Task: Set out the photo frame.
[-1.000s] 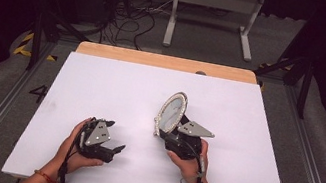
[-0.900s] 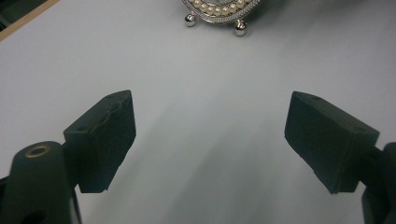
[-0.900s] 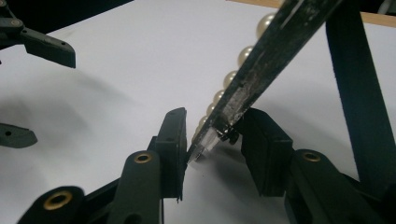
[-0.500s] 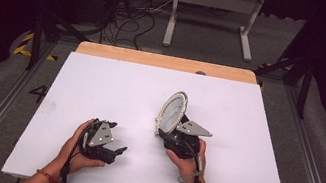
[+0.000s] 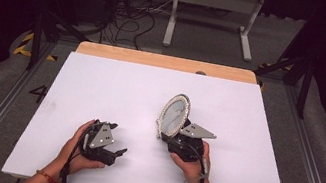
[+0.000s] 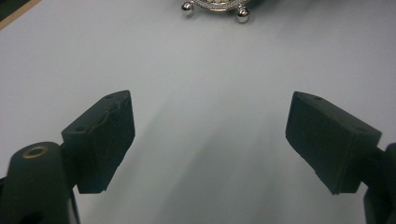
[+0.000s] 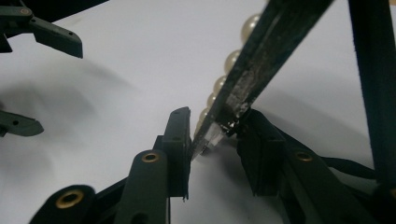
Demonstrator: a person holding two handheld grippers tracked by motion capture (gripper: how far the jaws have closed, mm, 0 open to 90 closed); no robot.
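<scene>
On the white desk (image 5: pixel 116 88), the right hand-held gripper (image 5: pixel 178 137) has an oval picture frame (image 5: pixel 173 115) with a pearl-beaded rim between its jaws. The frame stands on edge, tilted, right of the desk's middle, and its lower rim is in the jaws. In the right gripper view, the frame's (image 7: pixel 252 79) dark edge runs up and to the right from between the two black jaws, which have just been closing; the right one touches the edge, while the left one lies close against the beaded side, and whether it presses there is hard to tell. The left hand-held gripper (image 5: pixel 114 139) is near the front edge of the desk, well apart from the frame, with its jaws wide open and nothing between them. In the left gripper view, its jaws frame bare desk, and the frame's (image 6: pixel 215 4) small ball feet show at the top edge.
</scene>
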